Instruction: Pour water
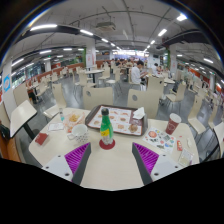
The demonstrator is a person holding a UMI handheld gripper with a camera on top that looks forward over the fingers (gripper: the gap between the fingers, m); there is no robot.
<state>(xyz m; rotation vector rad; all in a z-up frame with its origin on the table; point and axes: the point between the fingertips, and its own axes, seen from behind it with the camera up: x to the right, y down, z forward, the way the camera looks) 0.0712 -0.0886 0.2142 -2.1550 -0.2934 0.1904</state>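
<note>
Bottle [105, 128] stands on the counter [110, 165], just ahead of the released tongs [111, 158]. Reaching seems the step; next, close in and clench it, then tip toward a cup [174, 123].

Handheld gripper [112, 158] with two dark, angular fingers, each finger lined on its inner face with a magenta pad [76, 156] bearing fine diagonal ridges

A green bottle [105, 128] with a yellow and red top is standing on the cream table [108, 168]. The gripper [111, 158] is showing magenta pads [76, 156] striped with dark lines. A brown cup [173, 123] is sitting near the table's right edge.
</note>
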